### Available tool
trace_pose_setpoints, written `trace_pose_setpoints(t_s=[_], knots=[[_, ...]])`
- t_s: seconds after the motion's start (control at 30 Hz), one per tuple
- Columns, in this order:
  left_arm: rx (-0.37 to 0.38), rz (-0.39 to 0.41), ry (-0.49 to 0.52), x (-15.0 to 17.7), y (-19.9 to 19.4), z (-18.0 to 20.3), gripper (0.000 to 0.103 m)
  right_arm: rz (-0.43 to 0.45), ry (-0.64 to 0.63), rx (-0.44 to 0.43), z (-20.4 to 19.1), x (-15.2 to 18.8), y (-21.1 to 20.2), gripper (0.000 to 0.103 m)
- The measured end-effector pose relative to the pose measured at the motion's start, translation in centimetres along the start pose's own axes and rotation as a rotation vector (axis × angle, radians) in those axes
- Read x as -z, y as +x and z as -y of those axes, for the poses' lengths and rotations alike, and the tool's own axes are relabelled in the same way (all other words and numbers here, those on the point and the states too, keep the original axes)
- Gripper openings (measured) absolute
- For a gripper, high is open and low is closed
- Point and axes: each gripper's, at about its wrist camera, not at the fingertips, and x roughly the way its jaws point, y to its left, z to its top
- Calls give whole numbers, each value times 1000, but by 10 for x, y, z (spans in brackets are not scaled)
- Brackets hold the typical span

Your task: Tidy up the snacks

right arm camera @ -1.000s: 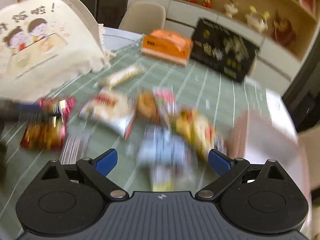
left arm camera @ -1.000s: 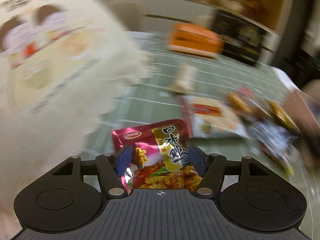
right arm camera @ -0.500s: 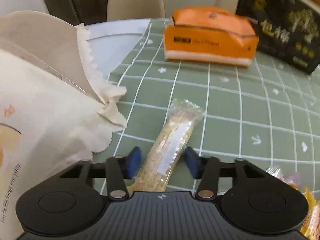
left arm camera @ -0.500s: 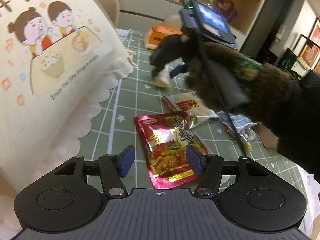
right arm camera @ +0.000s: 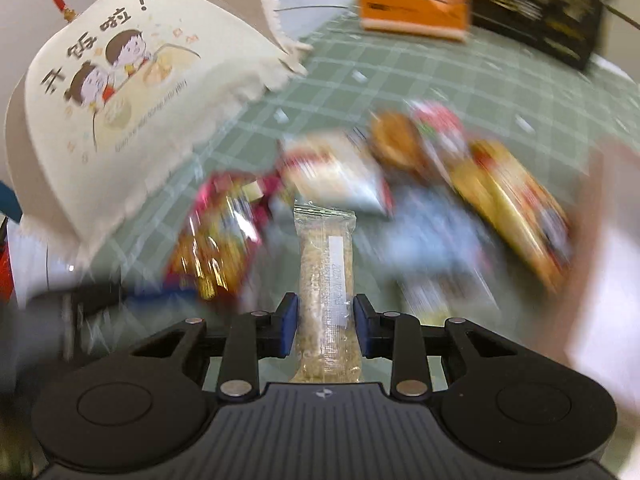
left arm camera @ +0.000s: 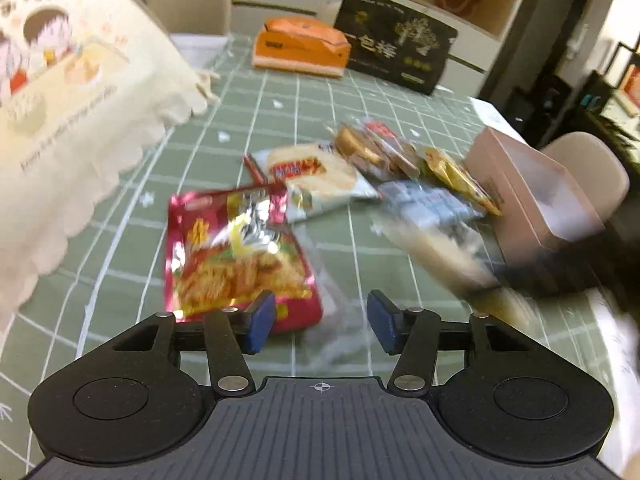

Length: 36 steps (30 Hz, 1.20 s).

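Observation:
My right gripper (right arm camera: pixel 326 320) is shut on a clear-wrapped grain bar (right arm camera: pixel 324 248), held lengthwise above the snack pile. The same bar (left arm camera: pixel 440 256) shows as a pale blur in the left wrist view. A red noodle-snack packet (left arm camera: pixel 236 256) lies flat on the green checked tablecloth (left arm camera: pixel 280 120), its lower corner just ahead of the left pad. My left gripper (left arm camera: pixel 320 322) hovers over it with its jaws closing, and nothing is pressed between them. Behind it lie a white rice-cracker packet (left arm camera: pixel 316 176) and several more snacks (left arm camera: pixel 400 156).
A cream cloth bag with a cartoon print (left arm camera: pixel 68 120) rises on the left. A pink box (left arm camera: pixel 532 196) stands at the right of the pile. An orange tissue pack (left arm camera: pixel 300 46) and a black box (left arm camera: pixel 396 44) sit at the table's far edge, with chairs behind.
The right gripper shut on the grain bar beside the bag and carried it over the pile. The red packet, between my left fingers a second ago, now lies ahead of them.

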Motion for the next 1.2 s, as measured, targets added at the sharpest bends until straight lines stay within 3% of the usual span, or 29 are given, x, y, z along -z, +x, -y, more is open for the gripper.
trace_pose_setpoints(t_s=[0.07, 0.17, 0.2, 0.27, 0.37, 0.47, 0.53, 0.6, 0.67, 0.77, 0.83, 0.87, 0.93, 0.97, 1.2], knots=[[69, 13, -11, -8, 3, 16, 56, -12, 12, 3, 17, 35, -14, 29], [190, 6, 51, -24, 19, 59, 56, -31, 25, 27, 43, 83, -28, 30], [194, 6, 65, -30, 28, 73, 56, -33, 27, 39, 52, 96, -31, 31], [151, 25, 88, -39, 42, 97, 56, -17, 34, 66, 66, 112, -39, 45], [120, 90, 159, -53, 55, 127, 56, 71, 19, 133, 80, 124, -63, 57], [69, 81, 231, -62, 84, 143, 53, 189, 92, 228, 108, 131, -93, 66], [7, 48, 305, -59, 99, 144, 44, 276, 149, 360, 124, 137, -108, 69], [-19, 45, 347, -50, 97, 139, 44, 363, 199, 495, 137, 144, -119, 71], [-33, 40, 357, -43, 89, 128, 44, 452, 263, 574, 150, 150, -125, 76], [-70, 40, 340, -33, 79, 107, 44, 507, 321, 566, 171, 144, -119, 79], [-107, 20, 322, -30, 71, 93, 42, 445, 331, 562, 181, 126, -100, 76], [-116, 15, 307, -27, 66, 84, 42, 428, 330, 548, 185, 117, -93, 69], [-119, 2, 259, -20, 55, 64, 42, 395, 276, 591, 173, 96, -75, 71], [-113, -7, 227, -16, 50, 53, 42, 394, 244, 610, 167, 87, -68, 71], [-41, 14, 80, -13, 21, 29, 41, 373, 170, 511, 134, 43, -41, 65]])
